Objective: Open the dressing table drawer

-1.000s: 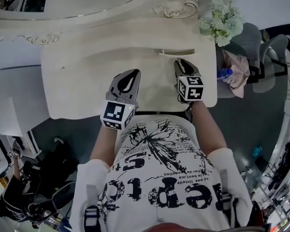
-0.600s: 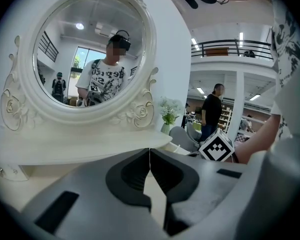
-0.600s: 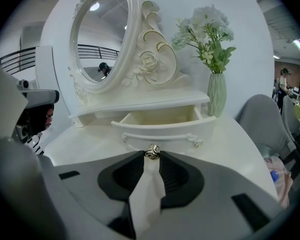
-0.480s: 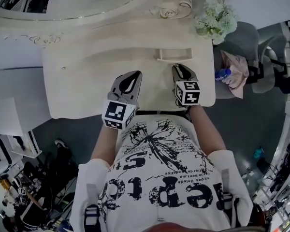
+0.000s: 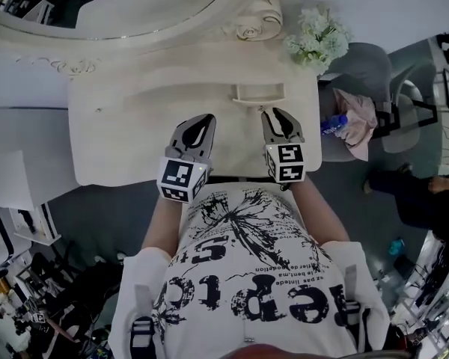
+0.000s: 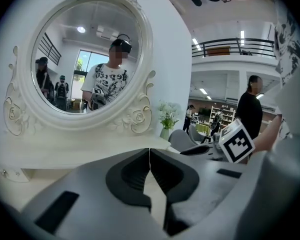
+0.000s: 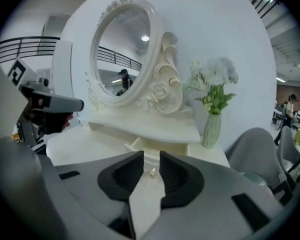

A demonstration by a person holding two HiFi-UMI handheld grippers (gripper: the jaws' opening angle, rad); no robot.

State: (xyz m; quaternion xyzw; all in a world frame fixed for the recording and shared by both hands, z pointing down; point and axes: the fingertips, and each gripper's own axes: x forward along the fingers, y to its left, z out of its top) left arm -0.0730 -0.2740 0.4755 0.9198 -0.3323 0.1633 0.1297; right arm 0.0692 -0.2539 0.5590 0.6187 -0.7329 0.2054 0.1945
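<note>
Drawer (image 5: 258, 93) sits upper centre of the head view, on the raised shelf of the dressing table (image 5: 112, 133), just below the mirror (image 5: 135, 6). It looks already pulled out a bit, with its inside showing in the right gripper view.

Right gripper (image 5: 279, 118) is just in front of it. Its jaws are opening, and the small knob (image 7: 152, 173) sits in the gap between them with neither pad pressing on it. Left gripper (image 5: 199, 126) is at centre frame over the tabletop, jaws closed together and holding nothing.

The step looks like letting go of the knob. To do it well, spread the jaws until both pads clear the knob, then back off straight along the drawer's line so no pad snags it or nudges the drawer shut. Keep the left gripper well apart.
</note>
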